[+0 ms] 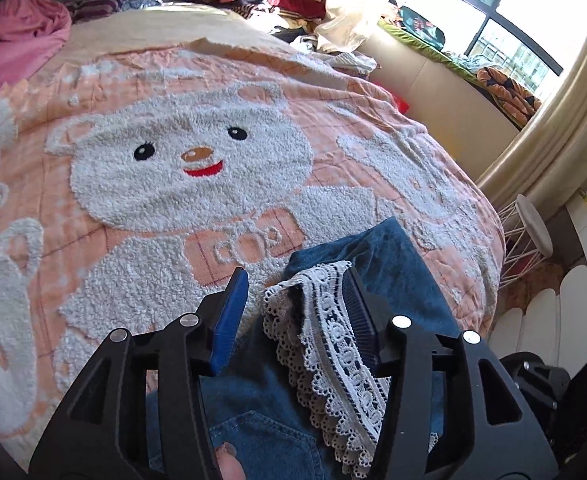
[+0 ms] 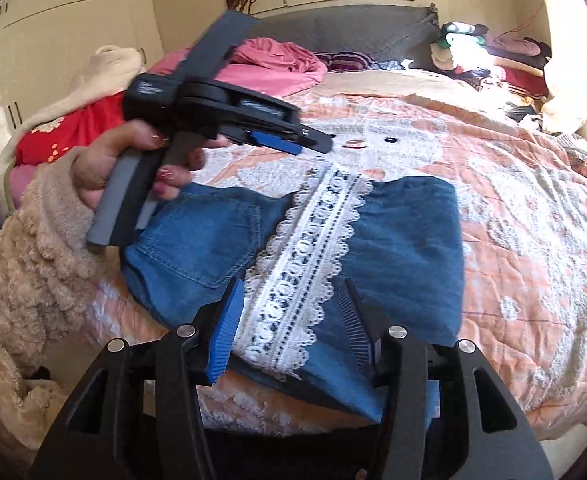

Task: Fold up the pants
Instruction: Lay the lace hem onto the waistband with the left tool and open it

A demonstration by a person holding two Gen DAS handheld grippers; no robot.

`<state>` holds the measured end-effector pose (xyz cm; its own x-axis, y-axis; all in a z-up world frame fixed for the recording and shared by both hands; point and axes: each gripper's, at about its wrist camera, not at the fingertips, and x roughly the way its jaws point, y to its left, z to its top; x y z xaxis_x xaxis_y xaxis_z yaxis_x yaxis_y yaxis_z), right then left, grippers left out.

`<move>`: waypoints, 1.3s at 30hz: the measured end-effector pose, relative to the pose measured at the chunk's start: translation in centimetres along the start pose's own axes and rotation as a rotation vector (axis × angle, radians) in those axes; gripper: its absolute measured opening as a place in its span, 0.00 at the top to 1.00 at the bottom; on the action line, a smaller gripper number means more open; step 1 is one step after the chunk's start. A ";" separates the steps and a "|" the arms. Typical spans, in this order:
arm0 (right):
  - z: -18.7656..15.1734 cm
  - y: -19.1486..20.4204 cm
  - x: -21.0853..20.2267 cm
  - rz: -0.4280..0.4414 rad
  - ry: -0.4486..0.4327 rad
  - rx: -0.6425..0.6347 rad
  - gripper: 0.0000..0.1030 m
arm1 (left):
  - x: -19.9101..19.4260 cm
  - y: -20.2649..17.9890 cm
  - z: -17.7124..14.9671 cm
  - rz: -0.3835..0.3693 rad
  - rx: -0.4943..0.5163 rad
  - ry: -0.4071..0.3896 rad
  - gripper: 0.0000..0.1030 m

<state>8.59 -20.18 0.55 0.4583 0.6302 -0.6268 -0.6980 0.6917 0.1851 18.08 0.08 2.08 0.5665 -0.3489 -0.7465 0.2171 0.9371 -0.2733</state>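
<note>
**Ana:** Right wrist view first: where are the pants?

**Ben:** The pants [image 2: 405, 240] lie folded on the bedspread [image 2: 533, 220], filling the middle of the frame, with a white lace strip [image 2: 313, 256] running from about 12 o'clock down to 6 o'clock across the denim.

**Ana:** And the right gripper [image 2: 291, 320]?

**Ben:** At 6 o'clock, its jaws stand apart above the cloth. The lace shows between them, but neither pad presses on it, so it has let go.

**Ana:** The other one?

**Ben:** The left gripper [image 2: 293, 142] sits at 10 o'clock, held by a hand [image 2: 133, 160] in a fluffy beige sleeve [image 2: 25, 260], above the pants.

**Ana:** From its own camera?

**Ben:** The jaws are parted there too. The lace drapes against the right-hand blue pad [image 1: 359, 316]; the left pad is clear of it, so nothing is pinched. A bear design [image 1: 189, 160] fills the bedspread at 11 o'clock.
</note>
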 end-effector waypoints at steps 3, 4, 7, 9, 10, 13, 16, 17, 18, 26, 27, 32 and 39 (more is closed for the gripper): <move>-0.2 -1.7 0.5 -0.049 0.018 0.042 0.53 | -0.6 -2.6 -1.1 -0.006 0.073 -0.009 0.59; -0.5 -2.3 0.7 -0.062 0.028 0.054 0.52 | -0.4 -3.4 -1.4 -0.009 0.093 -0.003 0.59; -1.5 -3.2 1.8 -0.108 0.074 0.079 0.48 | 0.9 -5.1 -2.7 0.021 0.155 0.023 0.59; -2.0 -3.7 2.5 -0.111 0.107 0.092 0.48 | 2.1 -5.4 -3.2 0.050 0.162 0.046 0.59; -2.3 -4.1 2.7 -0.111 0.121 0.096 0.46 | 2.8 -5.3 -3.5 0.059 0.154 0.066 0.59; -3.1 -4.3 3.6 -0.108 0.154 0.099 0.43 | 4.2 -4.9 -4.1 0.086 0.127 0.099 0.59; -3.2 -4.1 4.2 -0.111 0.168 0.086 0.40 | 4.4 -4.8 -4.3 0.095 0.116 0.091 0.57; -3.2 -4.1 4.3 -0.111 0.170 0.083 0.40 | 4.3 -4.9 -4.4 0.096 0.115 0.089 0.56; -3.3 -4.1 4.3 -0.109 0.170 0.081 0.39 | 4.3 -5.0 -4.5 0.099 0.115 0.088 0.56; -3.2 -4.1 3.5 -0.082 0.128 0.113 0.31 | 2.3 -5.8 -4.3 0.093 0.101 0.071 0.45; -3.1 -4.1 3.3 -0.080 0.116 0.119 0.30 | 1.9 -5.9 -4.3 0.094 0.105 0.064 0.44; -2.6 -3.5 2.6 -0.093 0.086 0.109 0.30 | -0.1 -5.9 -4.3 0.102 0.106 0.028 0.36; -2.0 -3.1 1.3 -0.112 0.035 0.117 0.17 | -2.5 -5.7 -4.4 0.131 0.107 -0.015 0.24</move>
<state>10.25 -22.21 -2.34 0.5090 0.5351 -0.6742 -0.5738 0.7948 0.1976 11.96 -4.41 2.82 0.6075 -0.2242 -0.7620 0.2231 0.9689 -0.1072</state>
